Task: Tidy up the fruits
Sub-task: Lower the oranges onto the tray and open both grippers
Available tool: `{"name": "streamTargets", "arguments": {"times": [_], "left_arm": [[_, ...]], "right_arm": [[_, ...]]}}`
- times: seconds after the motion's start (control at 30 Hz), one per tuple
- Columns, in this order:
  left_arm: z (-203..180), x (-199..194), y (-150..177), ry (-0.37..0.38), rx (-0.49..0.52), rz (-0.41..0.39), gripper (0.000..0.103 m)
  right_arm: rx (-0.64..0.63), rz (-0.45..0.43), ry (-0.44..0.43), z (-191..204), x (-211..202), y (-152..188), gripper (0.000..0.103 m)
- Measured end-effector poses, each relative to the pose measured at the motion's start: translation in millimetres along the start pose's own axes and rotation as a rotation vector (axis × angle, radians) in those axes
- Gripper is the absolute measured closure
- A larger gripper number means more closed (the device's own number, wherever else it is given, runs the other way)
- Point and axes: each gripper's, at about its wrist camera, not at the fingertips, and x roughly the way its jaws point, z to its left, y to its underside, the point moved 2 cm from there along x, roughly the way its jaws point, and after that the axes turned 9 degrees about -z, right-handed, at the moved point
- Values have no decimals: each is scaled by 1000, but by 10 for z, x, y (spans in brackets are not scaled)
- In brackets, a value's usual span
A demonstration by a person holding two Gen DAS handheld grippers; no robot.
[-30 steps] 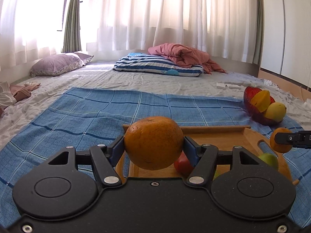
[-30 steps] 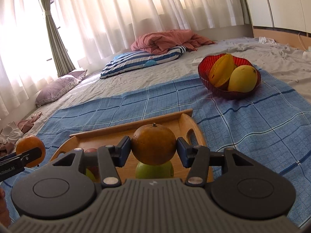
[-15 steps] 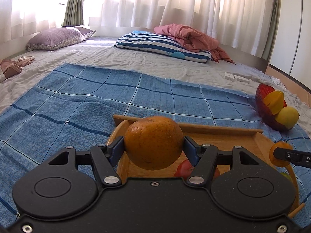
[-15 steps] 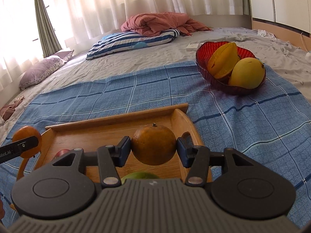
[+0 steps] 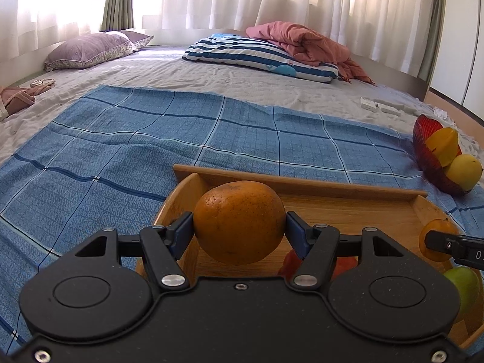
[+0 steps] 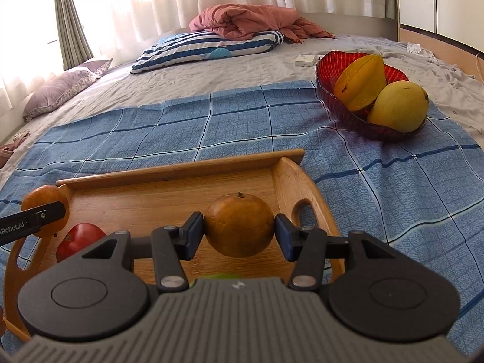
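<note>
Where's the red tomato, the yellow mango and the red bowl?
red tomato (image 6: 79,237): right wrist view, on its shiny top, in the wooden tray (image 6: 181,169).
yellow mango (image 6: 397,106): right wrist view, middle of its skin.
red bowl (image 6: 335,60): right wrist view, inner back wall.

Your left black plastic two-finger gripper (image 5: 239,236) has blue finger pads (image 5: 181,233), silver pivot screws and round embossed discs. Your right black gripper (image 6: 239,234) has a ribbed grey housing near the camera.
</note>
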Motion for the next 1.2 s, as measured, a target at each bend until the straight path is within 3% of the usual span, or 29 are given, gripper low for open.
{"name": "streamTargets", "arguments": {"times": [1.2], "left_arm": [[-104, 90, 87, -8, 16, 27, 40]], "right_arm": [[-55, 24, -10, 43, 17, 96, 47]]}}
